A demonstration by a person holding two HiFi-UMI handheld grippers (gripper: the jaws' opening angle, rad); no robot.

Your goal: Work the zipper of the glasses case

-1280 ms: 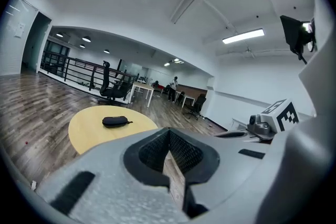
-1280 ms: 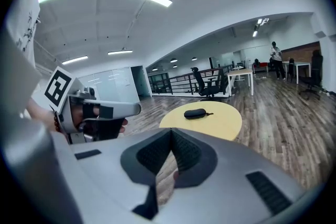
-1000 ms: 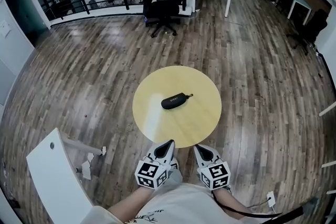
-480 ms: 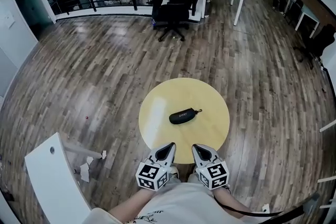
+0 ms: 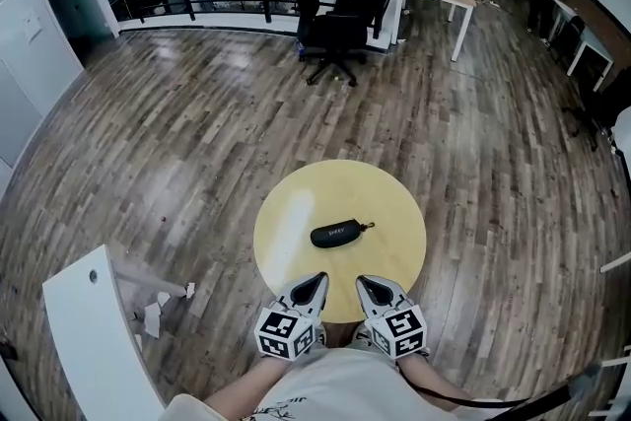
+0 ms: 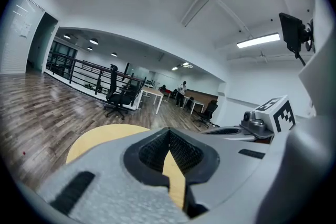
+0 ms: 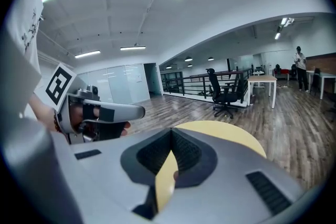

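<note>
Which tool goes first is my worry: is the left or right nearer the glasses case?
Left, narrowly. The left tool hangs at the table rim, just short of the glasses case; the right tool, alongside, lies slightly farther, nearer the zipper pull.

The left gripper (image 5: 315,280) and the right gripper (image 5: 363,282) both have pale grey shells, black ribbed pads (image 6: 151,151) and a white cube (image 5: 285,331) with black square markers. The person wears a white shirt (image 5: 340,389) with a small dark print. A black cable (image 5: 473,401) runs beside the right arm.
</note>
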